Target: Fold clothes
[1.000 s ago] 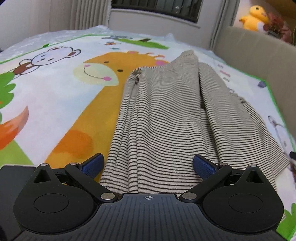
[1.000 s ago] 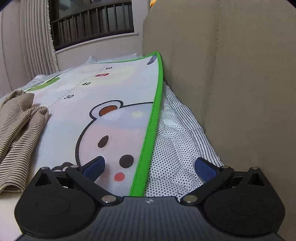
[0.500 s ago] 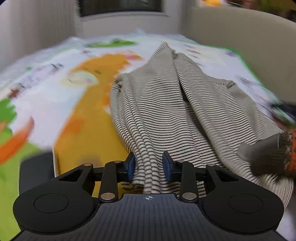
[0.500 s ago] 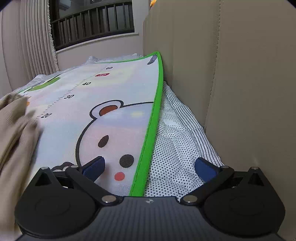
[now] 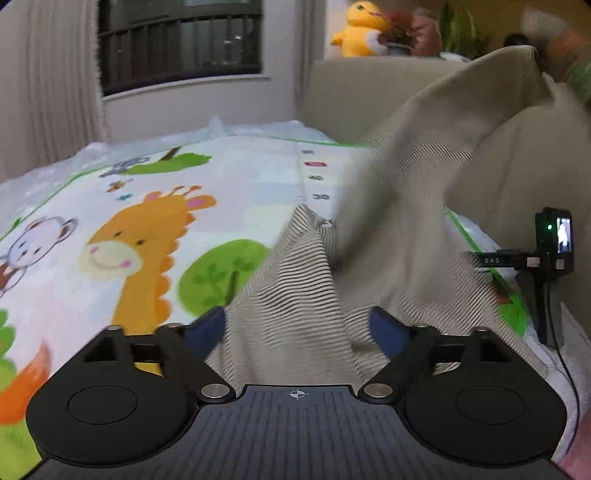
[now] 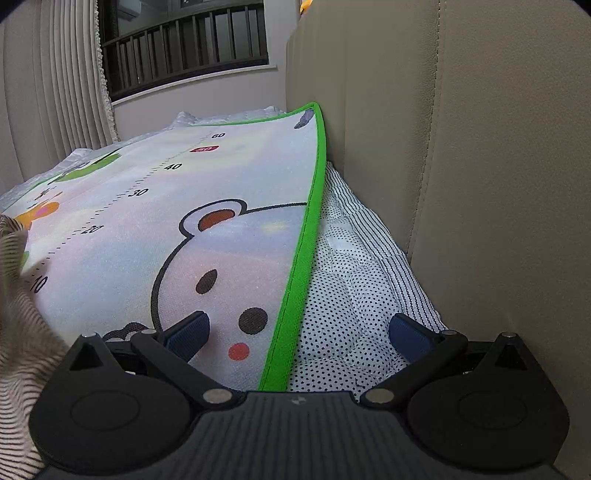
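Observation:
A beige shirt with thin dark stripes [image 5: 303, 280] lies on a cartoon play mat [image 5: 110, 206]. Its right part is flung up high and blurred, reaching toward the top right. My left gripper [image 5: 297, 328] is open, its blue pads spread wide with the shirt's near edge lying between them. In the right wrist view only a strip of the shirt [image 6: 18, 332] shows at the left edge. My right gripper [image 6: 299, 332] is open and low over the mat's green border [image 6: 295, 295], holding nothing.
A beige padded sofa back [image 6: 480, 147] rises close on the right. A dotted quilted cover [image 6: 351, 295] fills the gap beside the mat. A small black device with a lit screen [image 5: 554, 251] stands on a mount at the right. A yellow plush toy [image 5: 354, 29] sits behind, beside a window [image 5: 177, 40].
My left gripper closed on the shirt's near edge, swung it up and to the right, and now stands open again. The shirt is billowing. The right gripper has stayed still.

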A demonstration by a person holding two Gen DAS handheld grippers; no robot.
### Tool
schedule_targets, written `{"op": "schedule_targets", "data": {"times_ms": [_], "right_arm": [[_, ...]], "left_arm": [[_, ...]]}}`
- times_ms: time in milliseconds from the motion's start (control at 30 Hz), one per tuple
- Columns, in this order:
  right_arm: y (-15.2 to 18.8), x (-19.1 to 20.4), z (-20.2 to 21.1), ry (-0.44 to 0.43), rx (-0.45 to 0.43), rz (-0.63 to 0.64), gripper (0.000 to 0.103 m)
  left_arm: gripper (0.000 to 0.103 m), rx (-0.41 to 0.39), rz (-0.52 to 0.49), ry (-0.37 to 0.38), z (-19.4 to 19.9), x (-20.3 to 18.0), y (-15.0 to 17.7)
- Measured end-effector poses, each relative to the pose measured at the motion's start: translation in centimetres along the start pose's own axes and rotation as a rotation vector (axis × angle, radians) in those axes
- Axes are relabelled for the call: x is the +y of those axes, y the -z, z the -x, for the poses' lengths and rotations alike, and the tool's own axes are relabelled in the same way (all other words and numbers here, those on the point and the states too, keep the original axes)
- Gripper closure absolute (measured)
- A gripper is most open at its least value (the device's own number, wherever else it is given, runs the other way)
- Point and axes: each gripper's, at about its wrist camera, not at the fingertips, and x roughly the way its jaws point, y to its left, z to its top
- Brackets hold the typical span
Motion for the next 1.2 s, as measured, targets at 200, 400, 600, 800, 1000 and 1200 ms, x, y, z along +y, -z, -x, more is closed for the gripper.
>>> {"op": "schedule_targets", "data": {"times_ms": [200,400,600,800,1000,1200], "right_arm": [[0.0,0.0,0.0,0.0,0.0,0.0,0.0],[0.0,0.1,0.0,0.0,0.0,0.0,0.0],[0.0,-0.1,-0.1,0.0,0.001,-0.002,0.0],[0.0,-0.1,-0.1,0.002,0.001,-0.002,0.0],[0.0,0.0,-0.1,0.007,-0.002,-0.003,0.0],[-0.9,0.1,-1.1,-0.014,0.034,0.01,0.0]], "left_arm": [[0.083,0.127,-0.162,-0.114,-10.2,-1.1,-0.5],[0.09,0.026,-0.176,-0.399,-10.5,8.2,-6.0],[0.029,-0.112,0.222,-0.559,-3.7,19.6,-8.3],[0.014,-0.091,0.232,-0.295,1.7,15.0,-2.4],[0.006,-0.073,-0.042,-0.132,0.9,1.4,5.5],[0.006,-0.055,-0.077,-0.109,-1.5,-5.0,8.2]]}}
